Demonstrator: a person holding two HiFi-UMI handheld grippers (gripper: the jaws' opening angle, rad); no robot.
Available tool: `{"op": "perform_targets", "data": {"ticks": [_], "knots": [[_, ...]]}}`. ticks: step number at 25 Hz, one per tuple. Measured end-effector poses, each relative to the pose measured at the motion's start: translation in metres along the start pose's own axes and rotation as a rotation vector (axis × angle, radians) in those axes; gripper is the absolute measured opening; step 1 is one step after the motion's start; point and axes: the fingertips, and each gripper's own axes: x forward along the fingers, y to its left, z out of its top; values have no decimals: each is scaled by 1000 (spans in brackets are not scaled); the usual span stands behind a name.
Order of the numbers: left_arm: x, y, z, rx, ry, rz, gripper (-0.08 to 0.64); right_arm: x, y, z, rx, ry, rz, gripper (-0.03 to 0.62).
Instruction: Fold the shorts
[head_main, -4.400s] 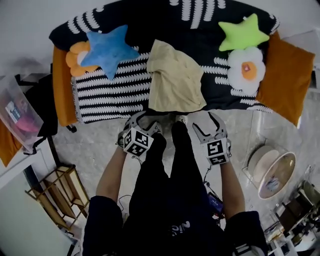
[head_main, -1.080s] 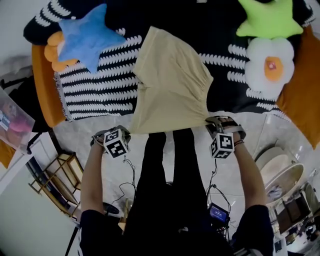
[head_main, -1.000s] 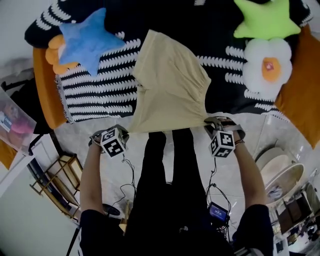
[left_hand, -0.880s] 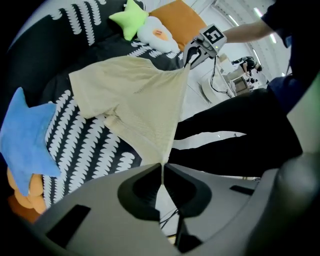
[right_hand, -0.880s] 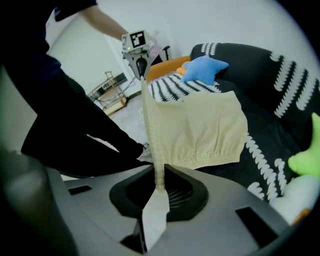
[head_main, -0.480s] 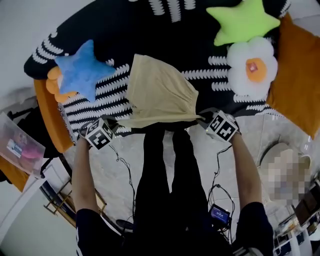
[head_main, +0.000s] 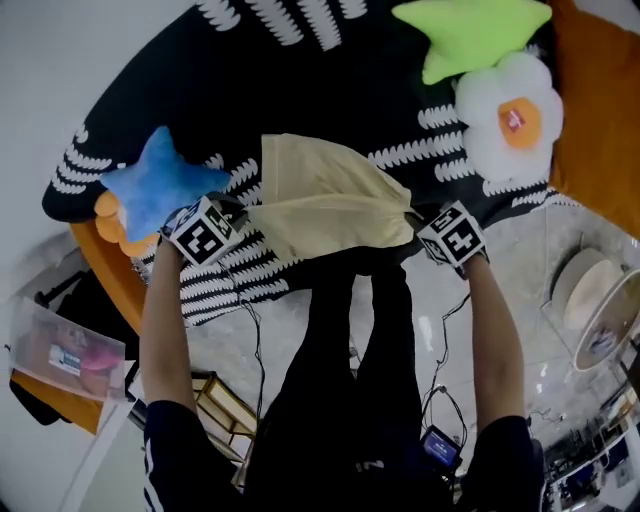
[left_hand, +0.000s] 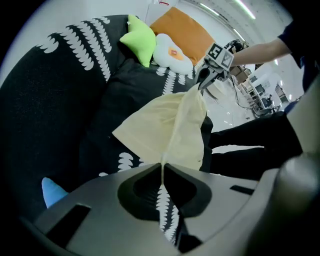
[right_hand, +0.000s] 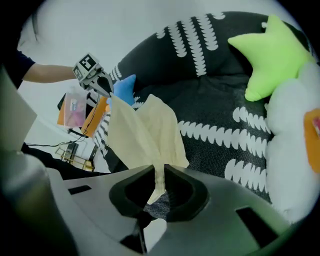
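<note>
Pale yellow shorts (head_main: 325, 205) hang stretched between my two grippers over the black-and-white patterned sofa (head_main: 300, 70). My left gripper (head_main: 240, 213) is shut on one corner of the shorts (left_hand: 170, 130); the cloth runs straight into its closed jaws. My right gripper (head_main: 415, 222) is shut on the opposite corner of the shorts (right_hand: 145, 132). The near half of the cloth is lifted and folded toward the far half, which lies on the seat. Each gripper view shows the other gripper, the right gripper (left_hand: 205, 80) and the left gripper (right_hand: 107, 90), at the far end of the taut edge.
A blue star pillow (head_main: 160, 185) lies left of the shorts over an orange flower pillow (head_main: 112, 215). A green star pillow (head_main: 470, 30) and a white flower pillow (head_main: 505, 110) sit at the right. An orange cushion (head_main: 595, 90) lies far right. My legs (head_main: 350, 330) stand at the sofa's edge.
Both grippers have carried the near edge of the shorts up and away from me over the sofa. The left one moved farther. The cloth now doubles over itself.
</note>
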Motion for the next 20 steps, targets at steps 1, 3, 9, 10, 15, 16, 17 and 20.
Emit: {"op": "perform_targets", "data": {"ticks": [1, 3, 9, 10, 15, 16, 17, 20], "knots": [[3, 10, 7, 6, -5, -7, 20, 2, -5, -1, 21, 17, -12, 57], [6, 31, 16, 16, -13, -7, 20, 12, -11, -1, 46, 50, -30, 57], [19, 103, 45, -4, -60, 40, 20, 34, -29, 15, 91, 77, -94, 60], [25, 111, 50, -4, -57, 43, 20, 36, -33, 16, 93, 78, -108, 62], [70, 139, 60, 14, 7, 114, 21, 62, -53, 5, 70, 136, -158, 113], [81, 142, 60, 23, 17, 137, 21, 70, -53, -1, 59, 161, -149, 136], [90, 145, 59, 35, 22, 169, 26, 77, -52, -6, 45, 184, -135, 159], [101, 158, 62, 57, -17, 254, 101, 86, -55, -7, 2, 221, -121, 174]]}}
